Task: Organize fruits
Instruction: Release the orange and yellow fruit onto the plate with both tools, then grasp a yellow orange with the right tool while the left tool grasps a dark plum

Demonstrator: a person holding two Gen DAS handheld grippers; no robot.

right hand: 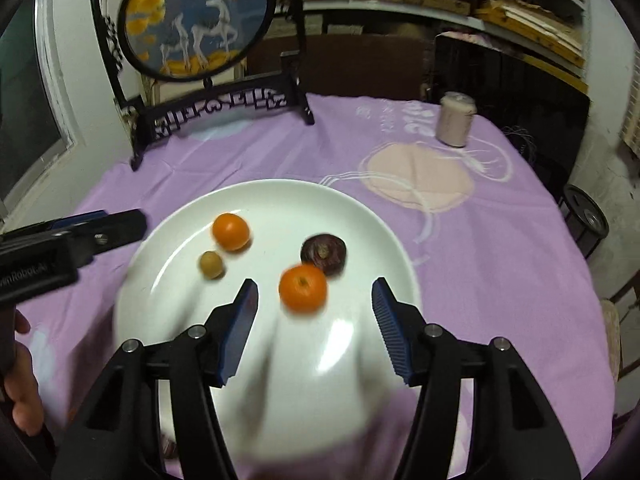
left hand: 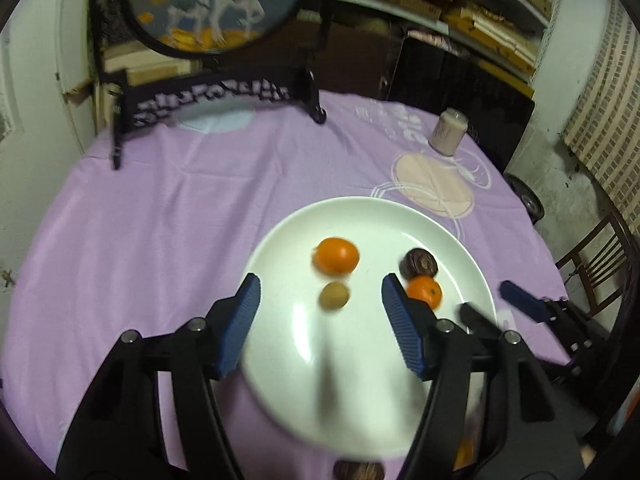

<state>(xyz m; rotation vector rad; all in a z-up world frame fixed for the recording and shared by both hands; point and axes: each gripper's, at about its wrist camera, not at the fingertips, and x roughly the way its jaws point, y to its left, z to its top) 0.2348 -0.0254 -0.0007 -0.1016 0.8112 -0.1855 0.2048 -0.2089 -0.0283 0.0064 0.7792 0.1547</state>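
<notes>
A white plate [left hand: 400,216] [right hand: 280,196] sits on the purple tablecloth. On it lie an orange [left hand: 335,255] [right hand: 231,231], a small tan-green fruit [left hand: 334,296] [right hand: 211,265], a dark brown fruit [left hand: 419,263] [right hand: 323,254] and a second orange [left hand: 425,291] [right hand: 303,288]. My left gripper [left hand: 320,292] is open and empty, just above the small fruit. My right gripper [right hand: 314,294] is open and empty, with the second orange between its fingers. The right gripper also shows at the right edge of the left wrist view [left hand: 520,300]. The left gripper also shows at the left edge of the right wrist view [right hand: 100,228].
A pink jar [left hand: 447,131] [right hand: 456,119] stands at the far right of the table. A black stand with a round deer picture [left hand: 212,4] [right hand: 196,20] is at the back. Another dark fruit [left hand: 358,470] lies near the table's front edge. A chair [left hand: 600,264] is at the right.
</notes>
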